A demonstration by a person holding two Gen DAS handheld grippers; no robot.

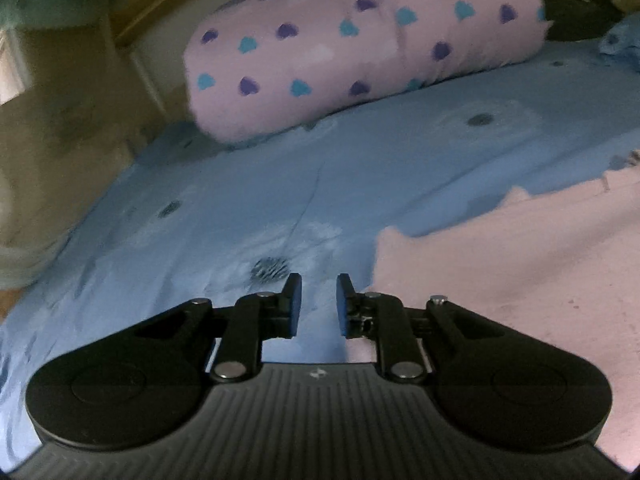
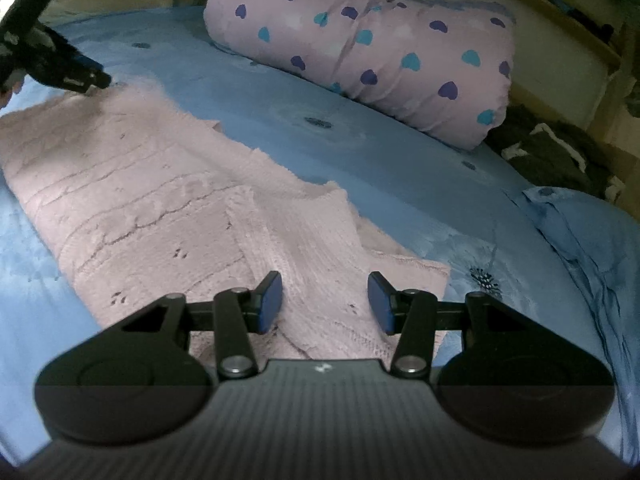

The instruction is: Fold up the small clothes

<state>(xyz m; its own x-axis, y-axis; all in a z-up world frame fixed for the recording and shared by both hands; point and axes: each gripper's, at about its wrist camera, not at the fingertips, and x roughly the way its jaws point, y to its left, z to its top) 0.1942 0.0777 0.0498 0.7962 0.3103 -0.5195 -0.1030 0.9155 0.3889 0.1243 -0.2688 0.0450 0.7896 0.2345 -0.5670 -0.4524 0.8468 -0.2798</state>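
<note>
Your left gripper (image 1: 318, 300) has its jaws narrowed to a small gap with nothing between the pads; only the blue bedsheet (image 1: 240, 200) shows through that gap. From the other camera its tips sit at the far left corner of the pink knitted sweater (image 2: 160, 200), though whether they touch the fabric you cannot tell there. Your right gripper (image 2: 325, 300) holds its jaws about half apart, empty, hovering over the near end of the sweater, where a sleeve lies folded across the body. The sweater lies spread flat on the bedsheet, running from the near right to the far left. Beyond it, a pink pillow (image 2: 380, 48) printed with blue and purple hearts rests on the bed. A dark garment (image 2: 560, 156) lies just beside the pillow's right end.
</note>
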